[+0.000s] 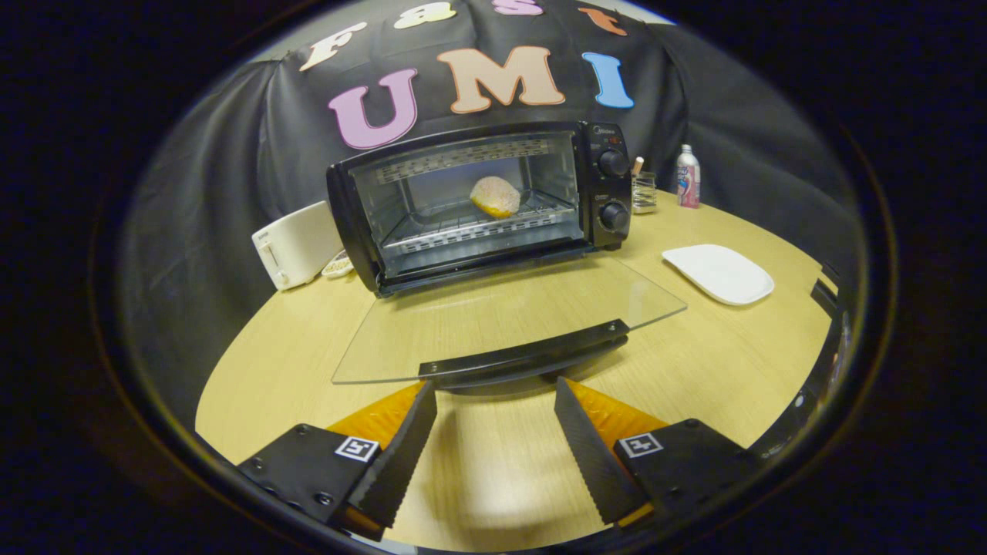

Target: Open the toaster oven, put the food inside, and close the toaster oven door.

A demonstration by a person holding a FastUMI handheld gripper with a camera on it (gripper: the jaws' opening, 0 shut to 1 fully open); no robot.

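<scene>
A black toaster oven (478,202) stands at the back of the wooden table with its glass door (509,320) folded down flat toward me. A round, pale yellow piece of food (495,196) rests on the wire rack inside the oven. The door's black handle (524,356) lies just ahead of my fingertips. My gripper (495,397) hovers low over the table, open, with nothing between its fingers (401,455).
A white toaster (297,243) sits left of the oven, with a small dish (338,267) beside it. A white plate (719,273) lies to the right on the table (756,362). A glass jar (643,190) and a small bottle (687,177) stand behind the plate.
</scene>
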